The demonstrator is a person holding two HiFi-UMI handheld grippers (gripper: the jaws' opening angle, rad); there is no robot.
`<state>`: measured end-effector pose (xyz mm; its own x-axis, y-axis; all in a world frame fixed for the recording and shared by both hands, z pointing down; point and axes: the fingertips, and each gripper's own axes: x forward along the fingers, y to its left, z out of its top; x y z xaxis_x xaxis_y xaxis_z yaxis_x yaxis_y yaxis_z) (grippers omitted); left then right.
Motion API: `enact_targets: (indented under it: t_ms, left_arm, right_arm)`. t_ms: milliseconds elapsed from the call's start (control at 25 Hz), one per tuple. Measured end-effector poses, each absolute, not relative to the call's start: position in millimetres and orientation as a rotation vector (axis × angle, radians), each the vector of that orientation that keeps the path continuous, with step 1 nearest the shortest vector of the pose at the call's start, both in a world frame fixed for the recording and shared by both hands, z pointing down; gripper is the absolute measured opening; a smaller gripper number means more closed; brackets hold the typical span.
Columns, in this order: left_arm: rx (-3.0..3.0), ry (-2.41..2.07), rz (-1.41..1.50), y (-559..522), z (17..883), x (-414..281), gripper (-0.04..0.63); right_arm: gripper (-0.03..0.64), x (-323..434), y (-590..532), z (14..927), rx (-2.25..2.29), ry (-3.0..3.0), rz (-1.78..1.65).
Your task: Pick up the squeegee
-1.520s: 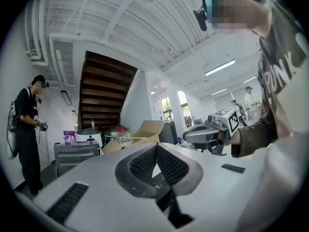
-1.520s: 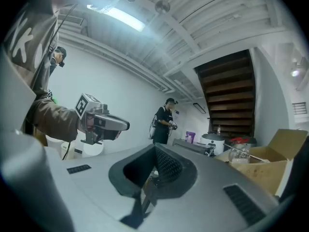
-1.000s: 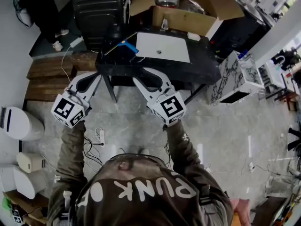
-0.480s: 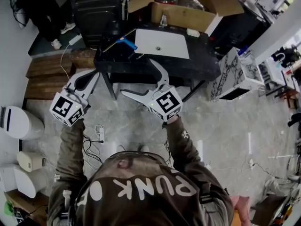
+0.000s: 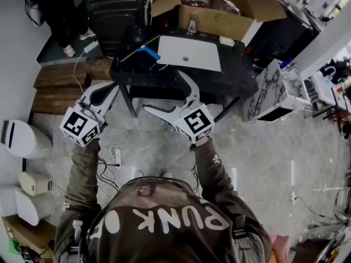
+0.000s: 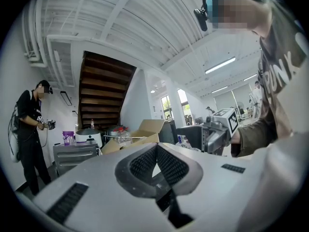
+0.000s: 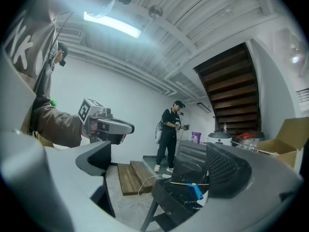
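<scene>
Grey stone floor runs under a black desk (image 5: 236,81) set against a cardboard box (image 5: 219,15), with wooden steps (image 5: 55,89) off to its left and a dark staircase behind them. On the desk's far left corner lies the squeegee (image 5: 147,52), a thin pale bar with a blue handle, just beside a white basin (image 5: 189,53) let into the top. Nothing is touching it. The person stands on the near side of the desk with both arms out. Their left tongs (image 5: 117,85) are held level off the desk's left corner, the ribbed pads pressed together on nothing, which the left gripper view (image 6: 155,149) shows plainly. The right tongs (image 5: 163,90) are held level at the desk's near edge with the jaws spread wide; in the right gripper view (image 7: 164,168) the squeegee (image 7: 194,191) shows through the gap, well beyond the tips. Over by the steps a second person (image 7: 170,134) in black stands holding something in both hands
</scene>
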<state>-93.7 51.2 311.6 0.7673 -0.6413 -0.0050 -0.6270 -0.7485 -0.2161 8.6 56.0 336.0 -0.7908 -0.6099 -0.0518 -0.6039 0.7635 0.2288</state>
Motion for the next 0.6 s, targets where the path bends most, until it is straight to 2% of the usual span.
enact_targets:
  t_ms: [600]
  left_arm:
    - [-2.762,1.056,-0.142,48.1,332.2,-51.2,0.003]
  right_arm:
    - [0.594,52.0,43.3,350.9,0.987,-2.951,-0.341]
